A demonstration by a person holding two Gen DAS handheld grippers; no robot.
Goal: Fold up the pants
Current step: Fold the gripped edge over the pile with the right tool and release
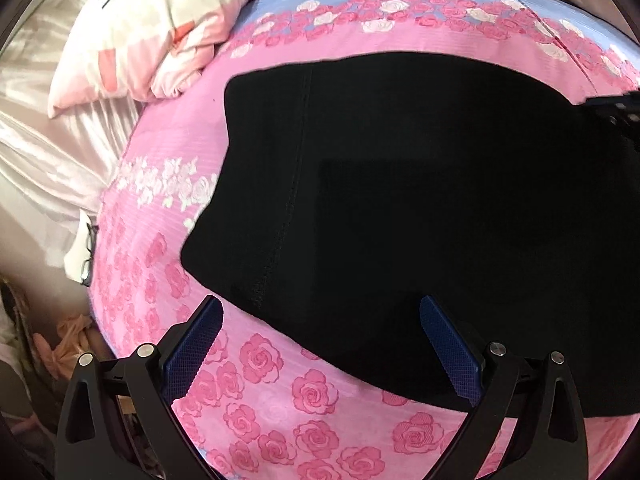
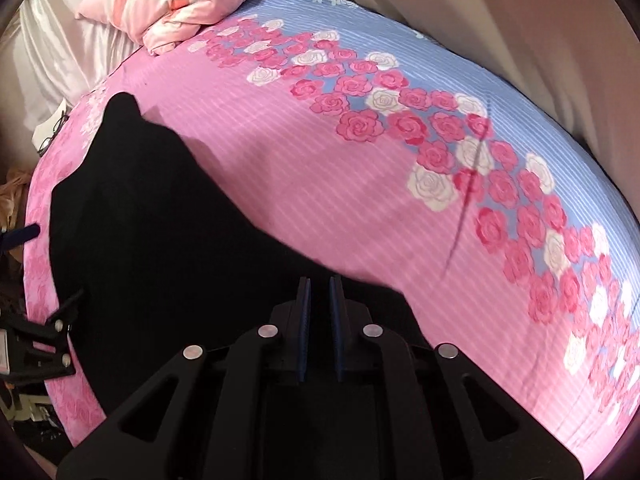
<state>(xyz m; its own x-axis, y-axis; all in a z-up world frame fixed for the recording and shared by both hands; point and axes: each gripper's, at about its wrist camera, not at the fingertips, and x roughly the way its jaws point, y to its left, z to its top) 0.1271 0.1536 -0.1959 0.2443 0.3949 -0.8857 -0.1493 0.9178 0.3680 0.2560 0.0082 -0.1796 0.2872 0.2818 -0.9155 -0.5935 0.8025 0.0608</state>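
I see matte black pants (image 1: 400, 200) lying flat along the rose-print bed (image 1: 280, 392); my left gripper (image 1: 320, 320) is spread, my right gripper (image 2: 319, 292) nearly pressed together, grasp unclear.

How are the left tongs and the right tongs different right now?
The left tongs are spread wide open over the near edge of the black pants; the right tongs are nearly closed, with only a thin gap. Whether the right tongs pinch fabric is unclear. Both have blue ridged pads.
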